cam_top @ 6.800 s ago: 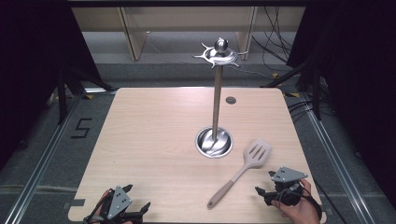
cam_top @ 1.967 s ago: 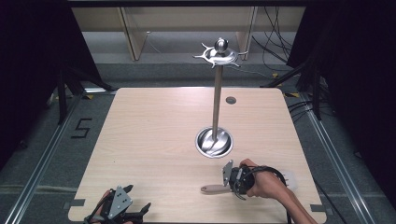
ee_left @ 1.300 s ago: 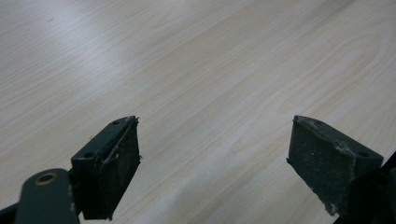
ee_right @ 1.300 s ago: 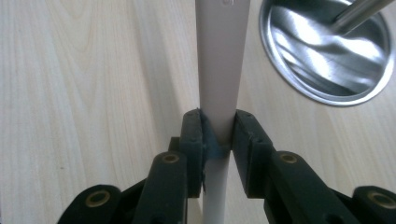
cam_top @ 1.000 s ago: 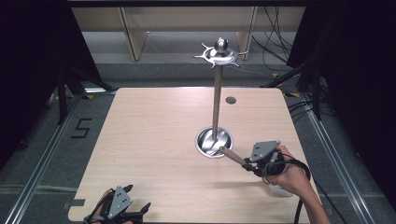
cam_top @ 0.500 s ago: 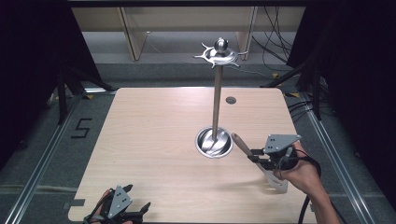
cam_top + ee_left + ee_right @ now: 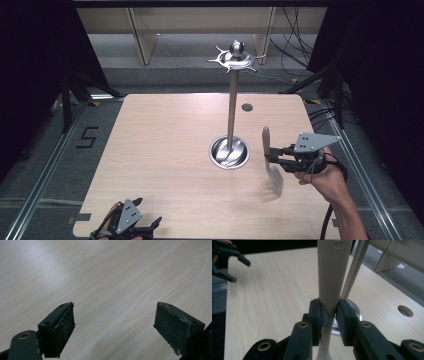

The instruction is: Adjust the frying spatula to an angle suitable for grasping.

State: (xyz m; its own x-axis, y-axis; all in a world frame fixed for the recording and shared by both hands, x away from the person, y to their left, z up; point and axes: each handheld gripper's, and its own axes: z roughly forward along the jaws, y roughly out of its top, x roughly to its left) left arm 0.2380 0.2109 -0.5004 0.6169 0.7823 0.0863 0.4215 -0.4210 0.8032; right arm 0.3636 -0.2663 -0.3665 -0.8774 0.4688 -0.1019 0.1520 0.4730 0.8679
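- The right claw (image 7: 270,160) grips a spatula (image 7: 270,162) by its beige handle just right of the stand (image 7: 231,112) — the handle points up, the blade hangs below, off the surface (image 7: 165,150).
- In the right claw view, both black pads (image 7: 317,315) press the handle (image 7: 332,272) where it narrows; the claw (image 7: 329,313) is clamped tight on it.
- The stand's steel pole rises just behind the handle in that view, its round base (image 7: 355,312) partly hidden by the claw.
- From above, the stand's base dish (image 7: 229,152) sits near the middle of the surface, with a ring of hooks (image 7: 235,59) at the top of the pole.
- A person's right hand (image 7: 320,172) holds the claw level, a cable trailing from it toward the near edge.
- The left claw (image 7: 131,226) rests at the near edge, well left of the stand — jaws wide apart, nothing between them.
- The left claw view shows its two pads (image 7: 58,332) spread over bare pale wood.
- A small round hole (image 7: 246,107) lies in the surface just beyond the stand, to its right.
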